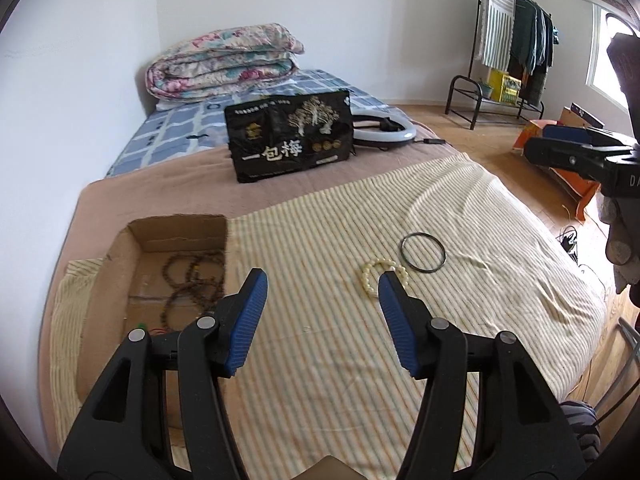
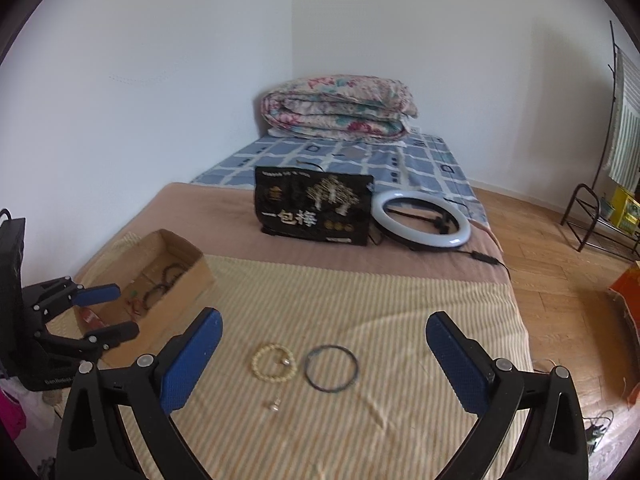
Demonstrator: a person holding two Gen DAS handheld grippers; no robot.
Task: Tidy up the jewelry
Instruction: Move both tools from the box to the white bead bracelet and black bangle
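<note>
A cream bead bracelet (image 2: 274, 362) and a thin dark bangle (image 2: 331, 368) lie side by side on the striped cloth (image 2: 360, 304). A small silver stud (image 2: 273, 403) rests just in front of them. My right gripper (image 2: 323, 320) hovers over them, open wide and empty. In the left wrist view my left gripper (image 1: 322, 284) is open and empty; its right finger (image 1: 394, 300) hides part of the bracelet (image 1: 370, 276), with the bangle (image 1: 423, 255) beyond. To the left, the open cardboard box (image 1: 120, 264) holds dark bead strands (image 1: 192, 276). The left gripper (image 2: 120, 314) hangs by the box (image 2: 192, 276).
A black snack bag (image 2: 314, 210) stands mid-bed, with a white ring light (image 2: 420, 216) and its cable to its right. A folded floral quilt (image 2: 338, 106) lies at the head. A wall runs along the left; wooden floor (image 2: 560, 280), a clothes rack (image 1: 508, 52) and an orange box (image 2: 628, 280) are to the right.
</note>
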